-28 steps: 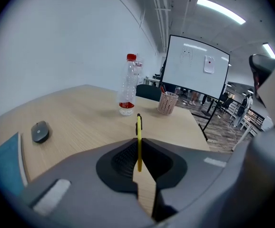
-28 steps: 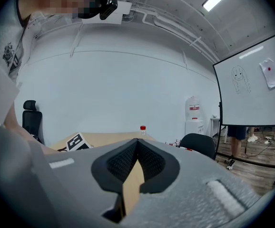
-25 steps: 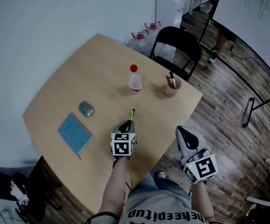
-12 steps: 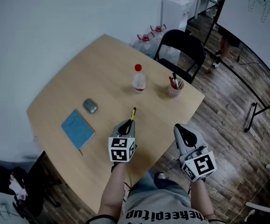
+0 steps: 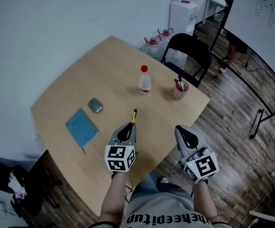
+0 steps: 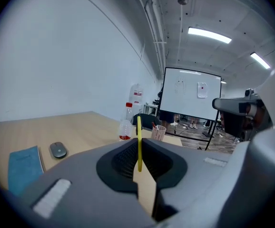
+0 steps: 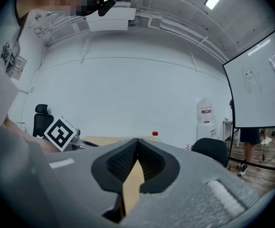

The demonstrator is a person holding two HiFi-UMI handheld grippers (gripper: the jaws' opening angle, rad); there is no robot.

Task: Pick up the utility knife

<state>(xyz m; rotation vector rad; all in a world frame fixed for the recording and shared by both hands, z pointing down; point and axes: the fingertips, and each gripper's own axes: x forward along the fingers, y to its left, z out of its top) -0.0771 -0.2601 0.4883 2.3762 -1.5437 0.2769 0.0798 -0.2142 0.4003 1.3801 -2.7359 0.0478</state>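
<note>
Desk [image 5: 75, 87] takes up the middle of the head view: pale wood, with a black chair [image 5: 190, 51] at its far corner. Spread well apart on it are a blue notebook [image 5: 82, 128] at left, a clear bottle with a red cap [image 5: 145, 80], a cup of pens [image 5: 179, 90] near the far edge, and a grey mouse [image 5: 95, 105] just beyond the notebook. My left gripper [image 5: 130, 127] is over the near part of the desk, jaws drawn narrow and clamped on the utility knife [image 5: 134, 116]. Its thin yellow body sits edge-on between the pads and pokes forward past the tips. I judge it clear of the desk top. My right gripper [image 5: 184, 133] hangs off the desk's near edge above the floor [image 5: 232, 127], jaws pressed together, nothing in them. The pick looks nearly complete. To finish well I would hold the squeeze constant, since so slim a body could pivot between the pads. I'd also raise it straight without rolling the wrist, and aim the protruding end away from bottle and cup.
</note>
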